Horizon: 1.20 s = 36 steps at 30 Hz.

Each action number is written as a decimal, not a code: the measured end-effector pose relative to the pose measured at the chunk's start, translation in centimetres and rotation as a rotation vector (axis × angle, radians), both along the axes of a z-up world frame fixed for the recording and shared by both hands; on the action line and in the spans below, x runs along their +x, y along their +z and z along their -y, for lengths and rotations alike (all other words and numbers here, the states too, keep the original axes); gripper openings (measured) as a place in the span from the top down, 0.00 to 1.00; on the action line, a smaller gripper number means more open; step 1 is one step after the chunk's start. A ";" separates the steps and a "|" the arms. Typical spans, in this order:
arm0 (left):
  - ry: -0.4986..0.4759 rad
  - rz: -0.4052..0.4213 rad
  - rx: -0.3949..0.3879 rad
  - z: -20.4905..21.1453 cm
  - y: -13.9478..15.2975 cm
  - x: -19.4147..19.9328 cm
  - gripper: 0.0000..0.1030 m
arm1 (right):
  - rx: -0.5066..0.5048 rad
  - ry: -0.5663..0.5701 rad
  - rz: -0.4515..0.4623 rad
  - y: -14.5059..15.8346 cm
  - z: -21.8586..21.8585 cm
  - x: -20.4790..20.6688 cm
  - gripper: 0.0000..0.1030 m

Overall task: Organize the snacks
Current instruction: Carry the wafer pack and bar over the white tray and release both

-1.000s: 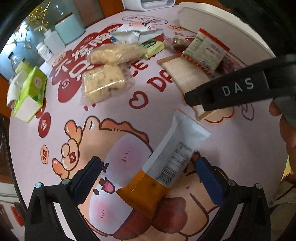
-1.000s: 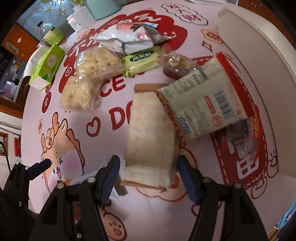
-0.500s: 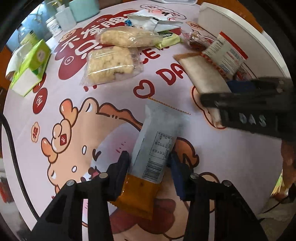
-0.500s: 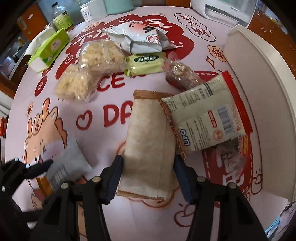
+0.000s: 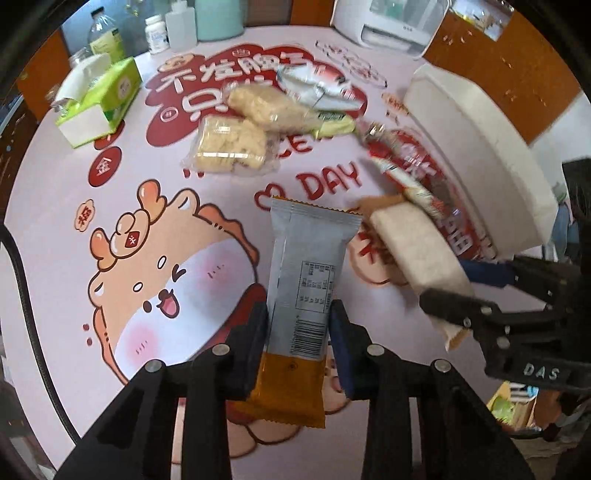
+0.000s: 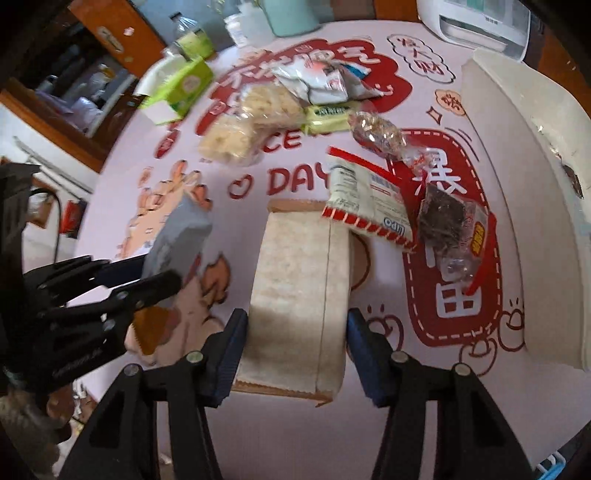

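My left gripper (image 5: 298, 328) is shut on a grey-and-orange snack bar (image 5: 306, 266) and holds it lifted above the table. My right gripper (image 6: 297, 339) is shut on a beige wafer pack (image 6: 301, 288), also raised off the cloth; the pack also shows in the left wrist view (image 5: 413, 251). Each gripper shows in the other's view, the right one (image 5: 476, 295) and the left one (image 6: 147, 280). A white-and-red cracker pack (image 6: 369, 199) lies just beyond the wafer pack. A white tray (image 6: 517, 155) stands at the right.
Two clear bags of puffed snacks (image 5: 232, 144), a white foil bag (image 5: 314, 85), a green bar (image 6: 328, 112) and dark wrapped snacks (image 6: 447, 221) lie on the pink printed cloth. A green tissue box (image 5: 99, 99), bottles (image 5: 159, 33) and a white appliance (image 5: 399, 22) stand at the back.
Both grippers have risen with their packs, so more of the table shows. The wafer pack has come out from under the cracker pack. The left gripper closed on the bar a second ago.
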<state>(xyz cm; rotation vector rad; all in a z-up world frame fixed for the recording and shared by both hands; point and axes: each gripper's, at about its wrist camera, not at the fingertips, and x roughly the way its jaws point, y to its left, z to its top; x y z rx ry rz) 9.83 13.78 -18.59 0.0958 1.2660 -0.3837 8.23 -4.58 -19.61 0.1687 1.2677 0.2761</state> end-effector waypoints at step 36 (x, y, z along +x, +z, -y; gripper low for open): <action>-0.073 0.290 -0.151 30.1 15.6 0.0 0.69 | 0.073 -0.097 0.351 12.8 25.8 -3.7 0.47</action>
